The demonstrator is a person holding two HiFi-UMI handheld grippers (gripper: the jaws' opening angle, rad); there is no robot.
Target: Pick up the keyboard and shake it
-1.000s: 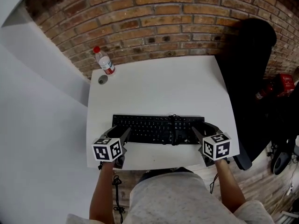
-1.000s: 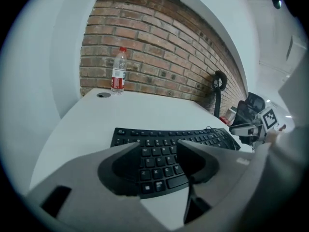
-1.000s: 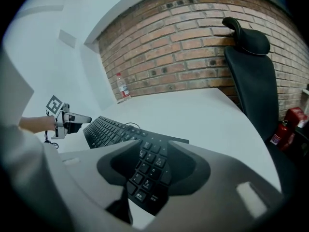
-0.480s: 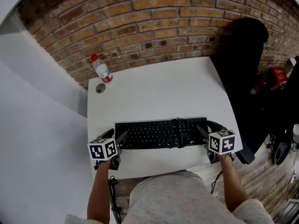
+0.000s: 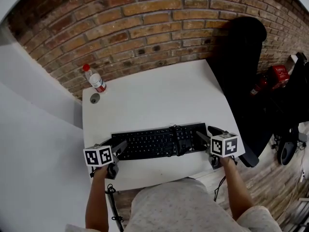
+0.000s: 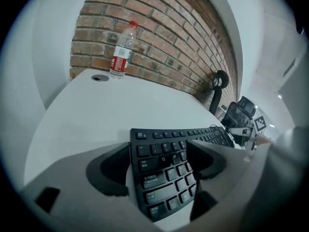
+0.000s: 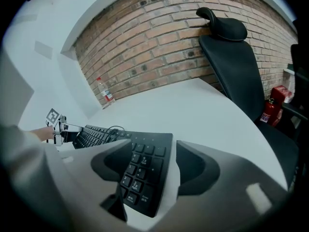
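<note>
Keyboard (image 5: 159, 141) lay lower centre, its ends between the opening left gripper (image 5: 119, 148) and right gripper (image 5: 204, 134).
Likely light, stiff, slick plastic; best gripped at both ends.

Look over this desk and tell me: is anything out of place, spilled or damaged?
One oddity: a cable lies bundled on top of the keyboard, right of its middle, rather than trailing off the table. Nothing looks spilled or damaged; the bottle stands upright, capped, near the far left corner.
</note>
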